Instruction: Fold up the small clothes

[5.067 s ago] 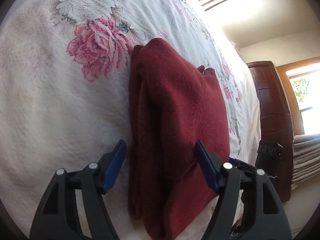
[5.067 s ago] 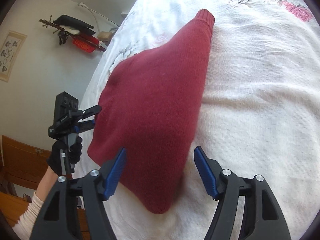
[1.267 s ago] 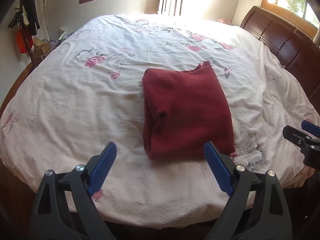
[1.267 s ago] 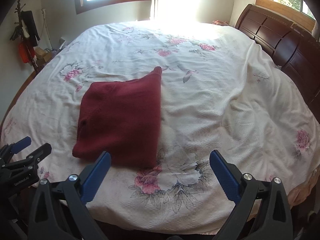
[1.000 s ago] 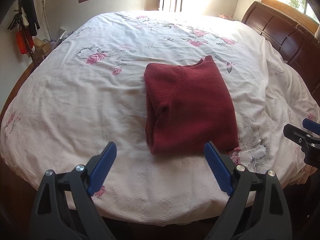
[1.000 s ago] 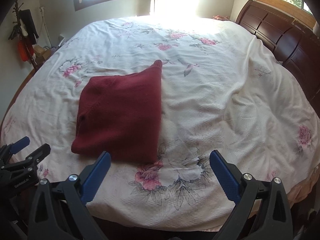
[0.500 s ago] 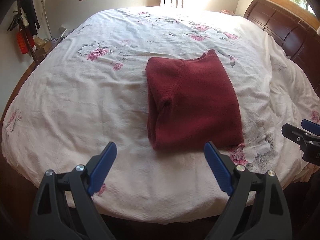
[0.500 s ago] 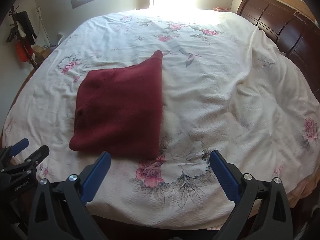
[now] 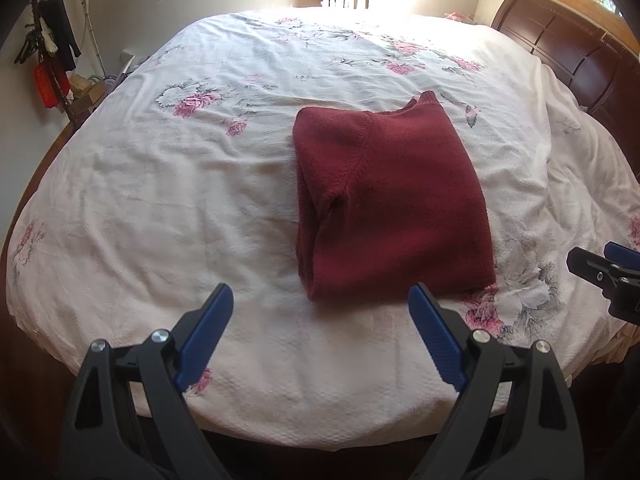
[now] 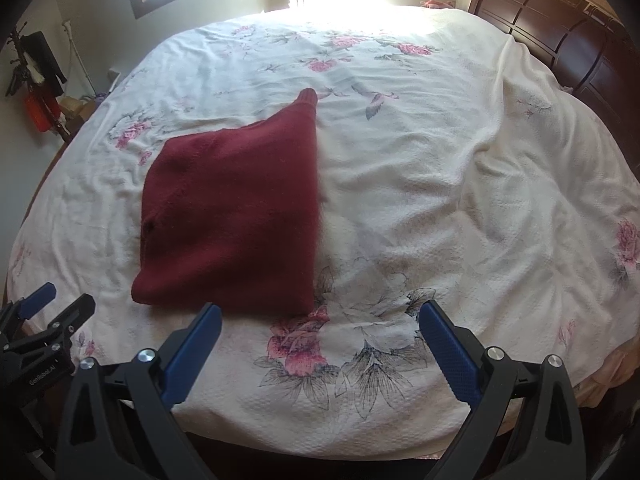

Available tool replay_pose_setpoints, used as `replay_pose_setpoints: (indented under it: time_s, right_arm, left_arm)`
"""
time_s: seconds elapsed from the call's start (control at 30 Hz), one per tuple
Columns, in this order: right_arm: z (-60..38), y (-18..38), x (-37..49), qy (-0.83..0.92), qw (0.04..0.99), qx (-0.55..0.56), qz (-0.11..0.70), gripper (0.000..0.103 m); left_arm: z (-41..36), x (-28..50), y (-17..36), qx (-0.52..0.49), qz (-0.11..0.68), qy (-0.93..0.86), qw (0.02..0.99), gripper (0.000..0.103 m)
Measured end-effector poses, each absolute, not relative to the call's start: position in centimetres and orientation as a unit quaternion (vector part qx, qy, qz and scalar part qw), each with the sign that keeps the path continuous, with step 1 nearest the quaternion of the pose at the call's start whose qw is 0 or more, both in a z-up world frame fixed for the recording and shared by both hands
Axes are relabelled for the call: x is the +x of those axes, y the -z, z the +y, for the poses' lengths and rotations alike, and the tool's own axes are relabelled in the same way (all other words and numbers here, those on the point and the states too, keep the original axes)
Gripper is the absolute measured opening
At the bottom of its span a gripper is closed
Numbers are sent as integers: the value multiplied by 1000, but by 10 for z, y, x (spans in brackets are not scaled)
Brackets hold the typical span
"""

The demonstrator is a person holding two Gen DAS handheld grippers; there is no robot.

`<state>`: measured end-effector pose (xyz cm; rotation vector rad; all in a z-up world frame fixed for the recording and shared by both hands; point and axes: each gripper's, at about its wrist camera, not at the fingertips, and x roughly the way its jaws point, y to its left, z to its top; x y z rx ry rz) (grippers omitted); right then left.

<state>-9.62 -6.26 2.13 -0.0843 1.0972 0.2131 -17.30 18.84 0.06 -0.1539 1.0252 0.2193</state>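
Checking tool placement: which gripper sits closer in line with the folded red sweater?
The left gripper: the red sweater lies just ahead between its open fingers, whereas the right gripper points beside it.

Ahead of the left gripper's (image 9: 320, 330) blue fingers (image 9: 206, 330) on black arms lies a plain dark red sweater (image 9: 390, 204), its knit one solid colour. The bedspread (image 9: 180, 200) beneath is white with a fine raised weave, printed with pink roses and grey-green leaves. Between the right gripper's (image 10: 320, 348) blue fingers (image 10: 448, 352) sits a pink bloom with grey leaves. Beyond to the right, the headboard (image 10: 560, 32) is dark reddish-brown wood.
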Motion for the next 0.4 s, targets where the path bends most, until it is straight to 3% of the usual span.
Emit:
replay_pose_setpoints:
  time_s: [0.4]
  right_arm:
    - [-64, -17, -95, -93, 844, -47, 526, 99]
  left_arm:
    - [190, -172, 1, -73, 488, -106, 864, 88]
